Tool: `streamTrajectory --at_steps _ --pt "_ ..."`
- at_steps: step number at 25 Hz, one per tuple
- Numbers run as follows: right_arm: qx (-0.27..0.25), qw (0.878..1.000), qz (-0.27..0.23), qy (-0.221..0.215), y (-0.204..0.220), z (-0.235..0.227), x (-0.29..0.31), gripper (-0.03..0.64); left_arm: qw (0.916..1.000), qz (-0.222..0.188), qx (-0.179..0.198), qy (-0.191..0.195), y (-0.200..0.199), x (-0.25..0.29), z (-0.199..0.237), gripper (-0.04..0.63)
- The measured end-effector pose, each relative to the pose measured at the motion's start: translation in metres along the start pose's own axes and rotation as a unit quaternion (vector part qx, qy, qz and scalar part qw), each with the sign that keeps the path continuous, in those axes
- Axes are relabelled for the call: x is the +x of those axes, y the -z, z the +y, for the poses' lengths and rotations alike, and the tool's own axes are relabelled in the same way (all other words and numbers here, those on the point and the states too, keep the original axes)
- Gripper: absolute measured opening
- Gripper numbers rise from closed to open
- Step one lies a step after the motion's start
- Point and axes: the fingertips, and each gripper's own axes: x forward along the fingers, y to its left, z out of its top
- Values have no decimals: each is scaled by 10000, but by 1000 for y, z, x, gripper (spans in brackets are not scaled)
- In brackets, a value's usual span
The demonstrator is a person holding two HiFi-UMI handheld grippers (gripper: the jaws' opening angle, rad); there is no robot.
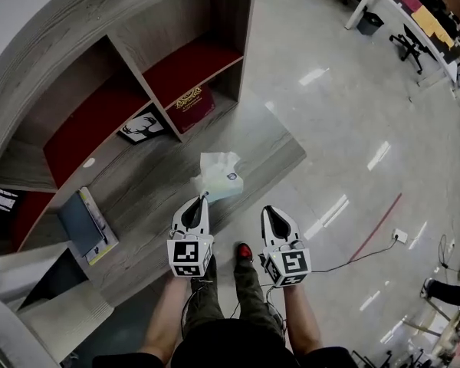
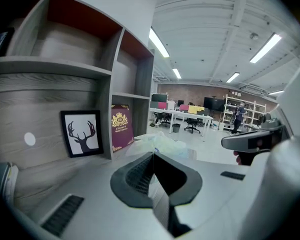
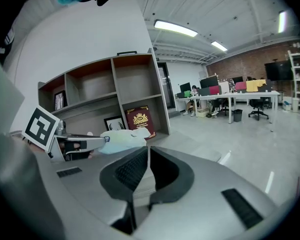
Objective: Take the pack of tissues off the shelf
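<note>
The pack of tissues, pale and soft in clear wrap, is at the front of the wooden shelf's low ledge. My left gripper is shut on the pack's near edge. In the left gripper view the pack shows just past the closed jaw tips. The right gripper view shows the left gripper from the side, with the pack at its tip, clear of the ledge. My right gripper is beside it over the floor. It is shut with nothing in it.
A framed deer picture and a maroon box with a gold crest stand in the lower compartments. A blue book lies on the ledge to the left. My legs and a red shoe are below. Desks and chairs stand far off.
</note>
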Motion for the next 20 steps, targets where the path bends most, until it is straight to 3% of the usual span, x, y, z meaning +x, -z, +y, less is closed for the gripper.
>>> streamTrajectory --at_steps 7,20 --pt "30 9996 286 -32 35 -6 14 40 9998 197 6 -11 37 18 -1 11" --pt "99 9984 557 48 63 -26 24 40 9998 217 21 34 61 43 -10 11"
